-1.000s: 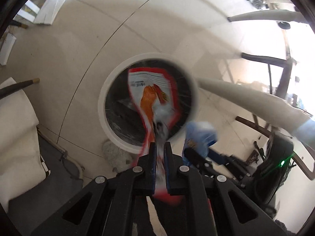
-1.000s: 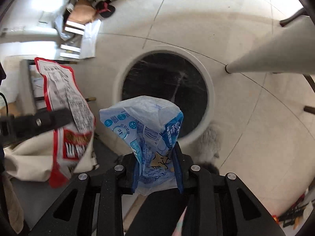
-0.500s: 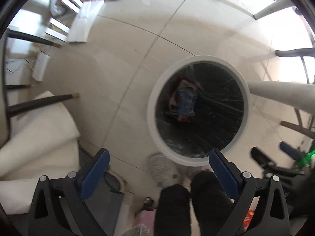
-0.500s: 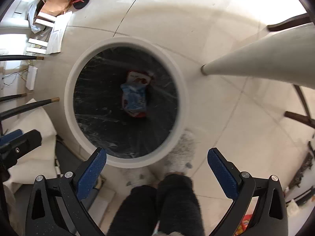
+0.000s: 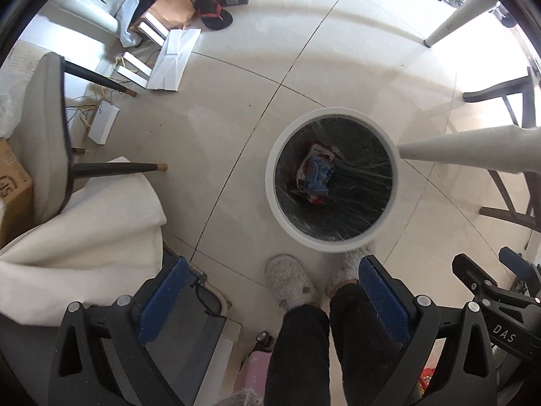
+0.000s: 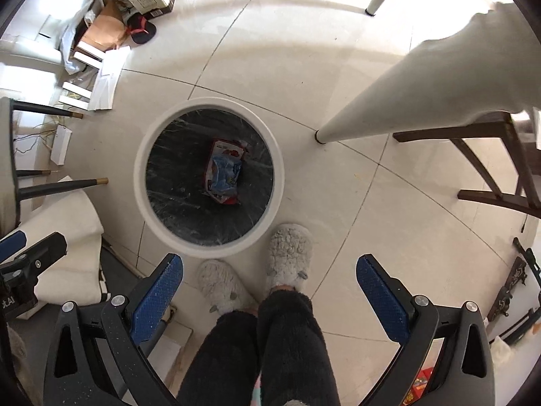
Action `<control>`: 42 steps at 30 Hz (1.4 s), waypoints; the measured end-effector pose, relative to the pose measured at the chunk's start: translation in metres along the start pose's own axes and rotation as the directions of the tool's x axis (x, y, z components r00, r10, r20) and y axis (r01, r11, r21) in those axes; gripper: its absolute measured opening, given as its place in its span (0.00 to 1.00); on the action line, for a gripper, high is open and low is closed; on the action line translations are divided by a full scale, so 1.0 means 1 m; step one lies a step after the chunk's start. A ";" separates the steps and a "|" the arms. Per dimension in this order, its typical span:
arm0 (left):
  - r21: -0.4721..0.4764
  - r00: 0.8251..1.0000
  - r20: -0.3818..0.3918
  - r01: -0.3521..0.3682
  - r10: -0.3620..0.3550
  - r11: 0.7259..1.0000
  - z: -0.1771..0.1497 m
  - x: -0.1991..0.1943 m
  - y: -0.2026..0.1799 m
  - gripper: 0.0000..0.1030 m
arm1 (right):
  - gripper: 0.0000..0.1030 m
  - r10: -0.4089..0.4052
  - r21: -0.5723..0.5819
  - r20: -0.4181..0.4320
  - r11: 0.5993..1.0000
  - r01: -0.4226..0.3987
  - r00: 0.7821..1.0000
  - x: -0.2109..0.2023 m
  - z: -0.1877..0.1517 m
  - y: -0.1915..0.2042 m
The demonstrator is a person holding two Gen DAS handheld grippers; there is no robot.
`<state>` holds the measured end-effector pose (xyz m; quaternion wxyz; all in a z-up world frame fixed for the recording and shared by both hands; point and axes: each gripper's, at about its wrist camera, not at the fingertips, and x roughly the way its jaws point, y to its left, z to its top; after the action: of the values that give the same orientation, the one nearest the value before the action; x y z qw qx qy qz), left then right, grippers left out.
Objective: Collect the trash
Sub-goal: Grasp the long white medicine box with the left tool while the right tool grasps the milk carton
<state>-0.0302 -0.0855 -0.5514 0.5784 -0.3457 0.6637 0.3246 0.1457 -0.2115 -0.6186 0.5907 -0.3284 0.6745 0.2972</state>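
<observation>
A round white trash bin (image 5: 270, 182) (image 6: 140, 172) with a black liner stands on the tiled floor below both grippers. At its bottom a blue wrapper (image 5: 319, 174) (image 6: 225, 172) lies on top of a red and white snack bag (image 5: 316, 150) (image 6: 226, 145). My left gripper (image 5: 270, 291) points down, open wide, nothing between its blue pads. The right gripper (image 6: 269, 286) is open too and empty, well above the bin. In the left wrist view the right gripper shows at the right edge.
A person's dark trouser legs and grey fluffy slippers (image 6: 289, 253) stand against the bin's near side. White table legs (image 6: 399, 101) slant in from the right. A chair with black legs (image 5: 101, 169), a white cloth (image 5: 84, 230) and cardboard clutter (image 5: 169, 10) lie to the left.
Both grippers opened and let go of their wrappers, which dropped into the bin. Both hands then rose, so the bin looks smaller and more floor shows.
</observation>
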 end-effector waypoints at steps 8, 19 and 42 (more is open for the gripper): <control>0.007 0.999 0.033 0.003 -0.003 1.000 -0.038 -0.089 0.001 1.00 | 1.00 0.044 0.008 0.049 0.999 -0.045 0.998 -0.106 -0.035 -0.004; 0.018 0.989 0.146 0.007 -0.009 1.000 -0.078 -0.224 0.000 1.00 | 1.00 0.119 -0.019 0.106 0.993 -0.117 0.987 -0.261 -0.080 0.003; 0.317 0.833 0.455 -0.483 0.317 0.816 0.225 -0.357 -0.138 0.99 | 1.00 0.157 0.077 0.200 0.981 -0.176 0.967 -0.413 0.227 -0.144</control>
<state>0.2400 0.0556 -0.2280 0.6732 0.0069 0.6505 0.3517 0.4324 -0.0823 -0.2393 0.6410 -0.2119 0.6526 0.3441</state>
